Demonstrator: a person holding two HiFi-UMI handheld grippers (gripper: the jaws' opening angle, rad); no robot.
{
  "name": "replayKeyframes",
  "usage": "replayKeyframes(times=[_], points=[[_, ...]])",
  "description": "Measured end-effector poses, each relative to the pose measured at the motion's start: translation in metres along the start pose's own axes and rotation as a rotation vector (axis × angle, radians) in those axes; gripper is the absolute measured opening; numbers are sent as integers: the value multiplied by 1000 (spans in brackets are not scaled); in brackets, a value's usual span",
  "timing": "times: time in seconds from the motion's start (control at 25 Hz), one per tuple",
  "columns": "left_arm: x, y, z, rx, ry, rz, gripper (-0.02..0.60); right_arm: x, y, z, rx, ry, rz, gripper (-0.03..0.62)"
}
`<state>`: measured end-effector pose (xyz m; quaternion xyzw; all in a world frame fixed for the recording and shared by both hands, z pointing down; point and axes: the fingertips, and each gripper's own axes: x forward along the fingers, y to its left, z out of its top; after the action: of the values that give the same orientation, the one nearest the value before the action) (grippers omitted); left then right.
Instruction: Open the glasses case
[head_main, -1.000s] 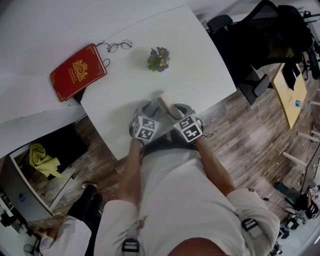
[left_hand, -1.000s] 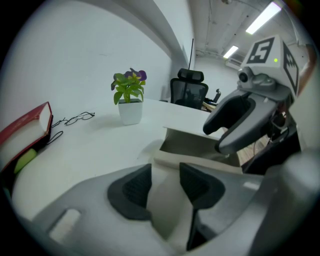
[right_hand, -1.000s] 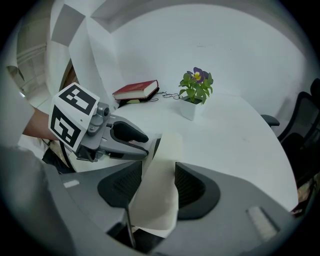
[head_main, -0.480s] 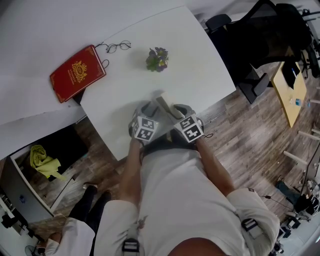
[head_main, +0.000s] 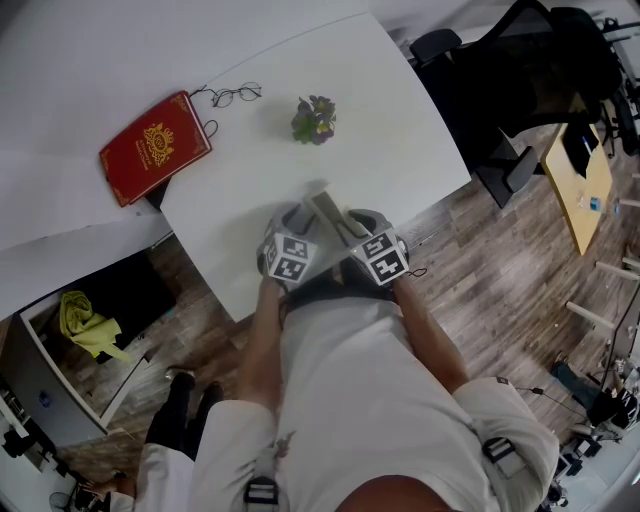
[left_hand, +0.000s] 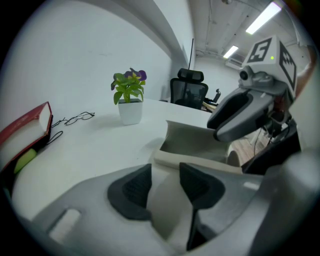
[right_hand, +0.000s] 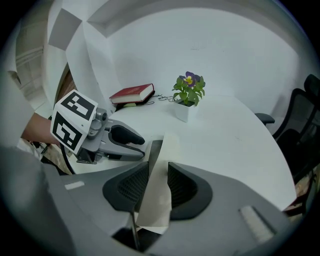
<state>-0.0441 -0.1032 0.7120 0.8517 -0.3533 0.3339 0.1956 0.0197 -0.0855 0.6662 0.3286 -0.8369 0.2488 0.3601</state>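
The beige glasses case (head_main: 327, 210) lies near the front edge of the white table (head_main: 400, 120), between both grippers. My left gripper (head_main: 304, 220) is shut on one flat beige end of the case (left_hand: 161, 187). Beyond its pads the case's hollow body (left_hand: 200, 145) stands open, with a raised wall behind. My right gripper (right_hand: 158, 186) has just been closing, and its pads now press on a thin beige flap (right_hand: 161, 165) of the case. Each gripper shows in the other's view: the right one (left_hand: 240, 112) and the left one (right_hand: 120, 137).
A small potted plant (head_main: 316, 118) stands mid-table. A pair of glasses (head_main: 232, 94) and a red book (head_main: 155, 143) lie at the far left. Black office chairs (head_main: 540, 70) stand to the right. The table edge (head_main: 330, 285) runs right under my hands.
The beige flap between the grippers shows a little wider and more raised. Both hands have barely shifted. Someone's legs at the lower left have moved.
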Motion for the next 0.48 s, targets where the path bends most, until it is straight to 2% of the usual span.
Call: replayKeyframes(times=[0.48], points=[[1, 0, 0, -6, -8, 6, 175, -7, -7, 3, 11, -14, -28, 91]])
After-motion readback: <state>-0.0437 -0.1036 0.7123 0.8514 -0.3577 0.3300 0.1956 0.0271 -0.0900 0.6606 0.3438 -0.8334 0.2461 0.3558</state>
